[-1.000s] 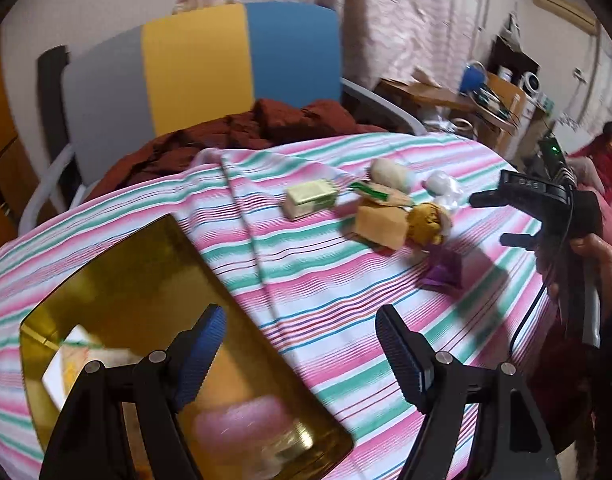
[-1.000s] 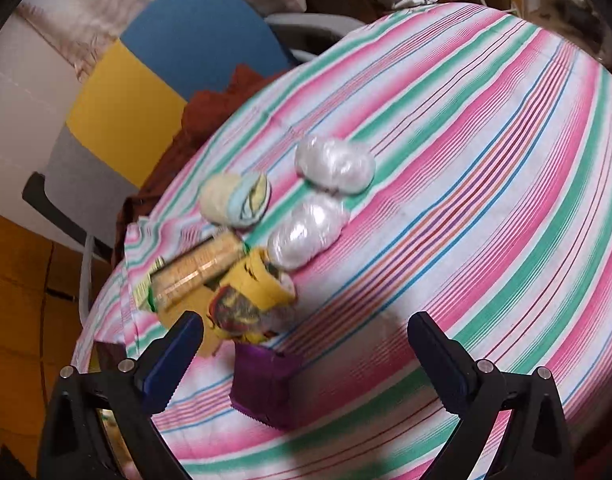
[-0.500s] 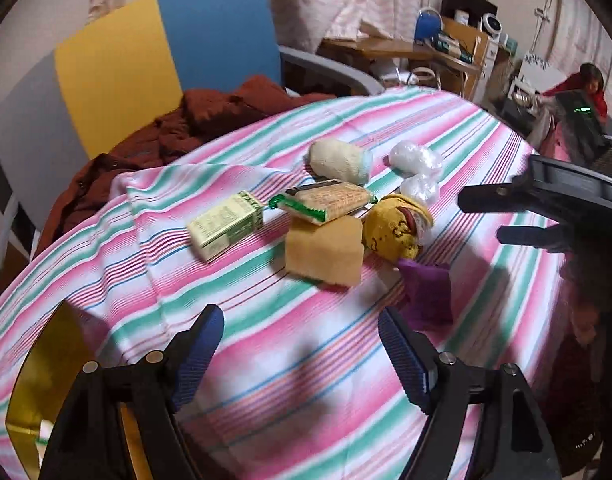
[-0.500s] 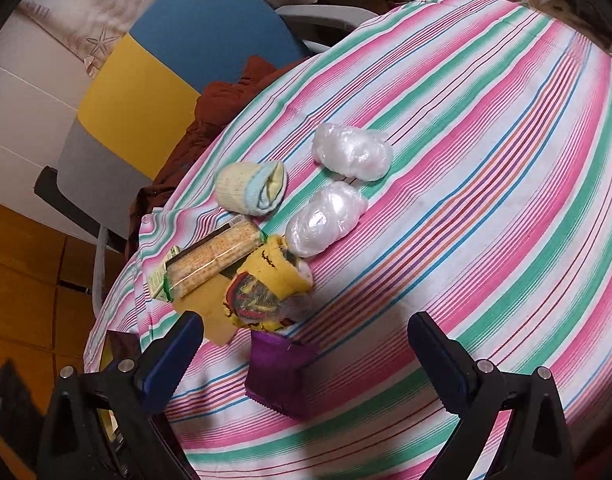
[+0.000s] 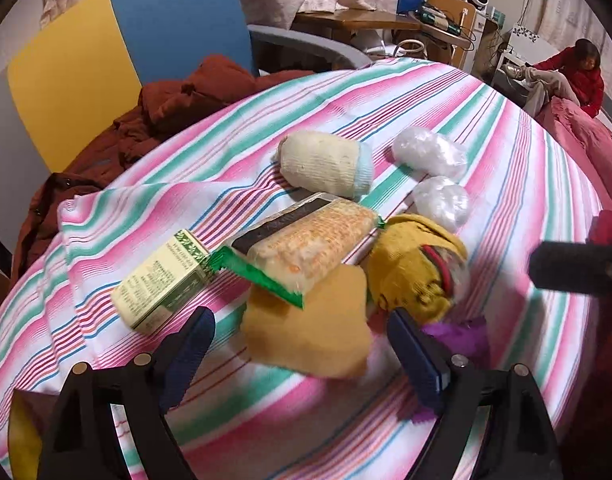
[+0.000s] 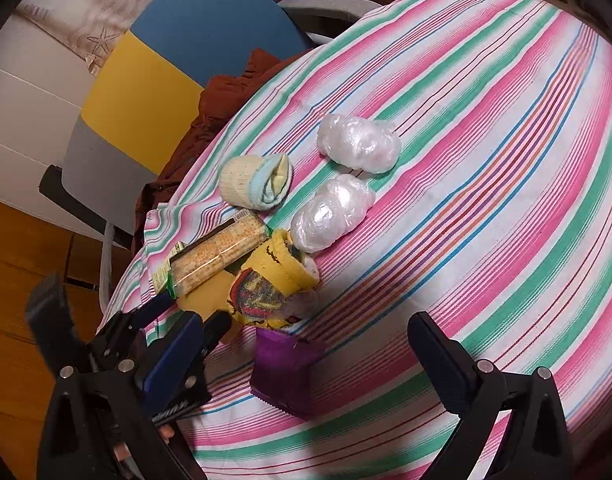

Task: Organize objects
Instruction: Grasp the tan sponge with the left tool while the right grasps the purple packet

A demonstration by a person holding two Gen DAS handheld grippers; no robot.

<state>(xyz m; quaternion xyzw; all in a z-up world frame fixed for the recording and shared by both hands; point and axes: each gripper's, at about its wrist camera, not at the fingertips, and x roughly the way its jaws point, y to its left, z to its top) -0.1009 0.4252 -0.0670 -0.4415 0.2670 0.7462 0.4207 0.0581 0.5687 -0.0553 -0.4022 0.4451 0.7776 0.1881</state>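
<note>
At table centre, left gripper (image 5: pixel 302 344), jaws apart, straddles the tan sponge (image 5: pixel 306 326); biscuit packet (image 5: pixel 306 246) overlaps at 12 o'clock. Right gripper (image 6: pixel 306 356) open. Close low, avoiding the packet.

Clustered snack packets (image 5: pixel 306 256), rolled socks (image 5: pixel 325 162), plastic bundles (image 6: pixel 357 142), lying flat

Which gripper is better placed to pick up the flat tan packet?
Left. The left gripper is open with the tan packet between its fingers; the right gripper frames the purple pouch instead.
</note>
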